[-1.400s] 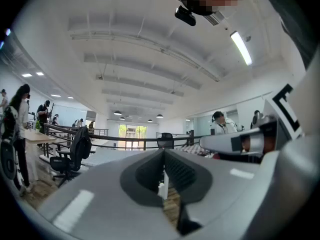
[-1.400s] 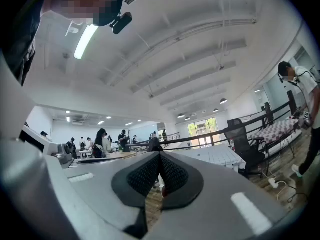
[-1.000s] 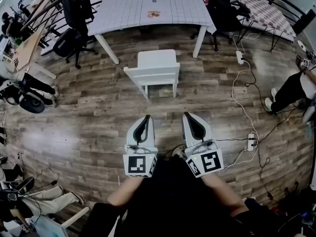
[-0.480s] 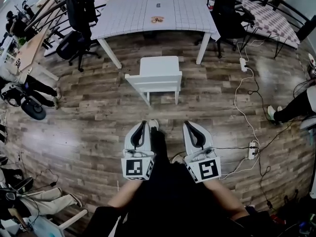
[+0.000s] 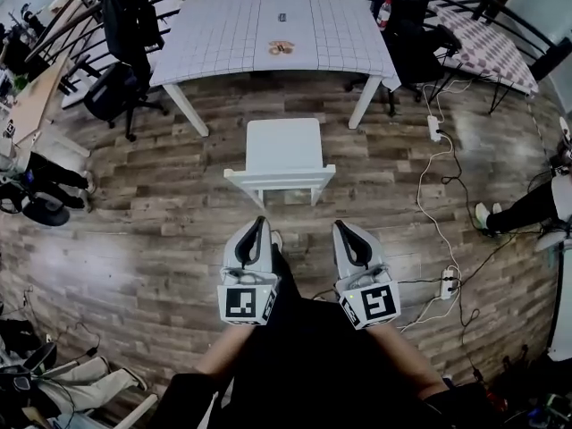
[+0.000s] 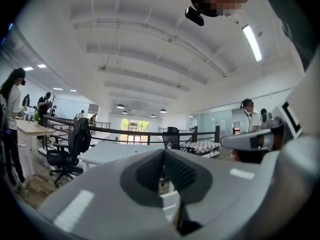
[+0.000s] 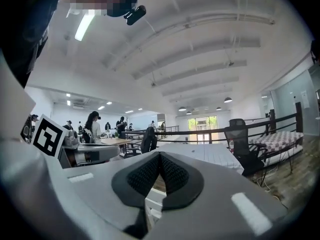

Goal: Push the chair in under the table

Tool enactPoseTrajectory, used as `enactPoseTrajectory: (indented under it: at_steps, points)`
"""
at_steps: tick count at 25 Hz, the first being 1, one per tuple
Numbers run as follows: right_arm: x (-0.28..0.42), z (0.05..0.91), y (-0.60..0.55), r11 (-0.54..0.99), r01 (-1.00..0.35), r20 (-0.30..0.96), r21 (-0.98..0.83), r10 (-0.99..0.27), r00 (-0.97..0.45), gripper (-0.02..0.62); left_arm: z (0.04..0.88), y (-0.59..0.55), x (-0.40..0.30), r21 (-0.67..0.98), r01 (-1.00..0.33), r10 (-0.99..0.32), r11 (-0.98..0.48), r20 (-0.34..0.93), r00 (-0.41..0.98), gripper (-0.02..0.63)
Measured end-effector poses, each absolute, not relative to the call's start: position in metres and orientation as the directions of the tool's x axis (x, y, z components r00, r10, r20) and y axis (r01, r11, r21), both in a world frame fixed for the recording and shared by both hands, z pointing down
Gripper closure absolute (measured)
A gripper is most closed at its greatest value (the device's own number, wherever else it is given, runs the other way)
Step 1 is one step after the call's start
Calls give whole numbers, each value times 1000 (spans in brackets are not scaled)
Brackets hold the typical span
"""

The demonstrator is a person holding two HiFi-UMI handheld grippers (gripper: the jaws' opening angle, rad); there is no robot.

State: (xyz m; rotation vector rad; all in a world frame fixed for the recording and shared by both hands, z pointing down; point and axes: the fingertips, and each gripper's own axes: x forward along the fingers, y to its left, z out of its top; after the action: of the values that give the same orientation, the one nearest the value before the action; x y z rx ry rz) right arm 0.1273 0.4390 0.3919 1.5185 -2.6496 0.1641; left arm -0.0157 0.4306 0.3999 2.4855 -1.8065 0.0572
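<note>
Chair (image 5: 284, 155): white, standing just out from the table (image 5: 232, 34), seat not yet beneath it, backrest turned away from the table. Left gripper (image 5: 260, 222), right gripper (image 5: 340, 226): jaws closed, empty, nearer the table than a second ago. Backrest untouched; push probably imminent.

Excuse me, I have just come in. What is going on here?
A person stands on the wood-plank floor behind a white chair with a slatted back, holding a two-jaw gripper in each hand. The left gripper and the right gripper are both shut and empty; they point towards the chair's back without touching it. The chair stands apart from the white rectangular table, so it is not yet pushed in.
</note>
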Motion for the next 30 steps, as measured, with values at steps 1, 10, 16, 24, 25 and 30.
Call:
enactPoseTrajectory:
  at_steps: [1,10,16,24,25,30]
  points:
    - [122,390,431,501,-864,127,-51,-855,-503,598,397,422,-23,33,-951,-949,-307,67,308,598]
    - [76,406,326,444,-894,232,-67,-864,-446,598,411,326,-86,65,-939,-932,-336,123,342,598]
    - [63,424,268,384,-921,271,-69,-881,-388,598,420,275,-96,130,-901,-896,-414,118,429,598]
    - [66,439,241,378,-922,307,-87,-870,-386,598,429,245,-90,116,-902,-886,-415,171,430,598]
    - [68,438,237,386,-918,307,-87,-866,-394,598,432,243,-88,115,-905,-888,-410,178,425,598]
    - [76,434,216,435,-896,299,-85,-847,-440,598,435,230,-74,111,-913,-893,-392,195,407,598]
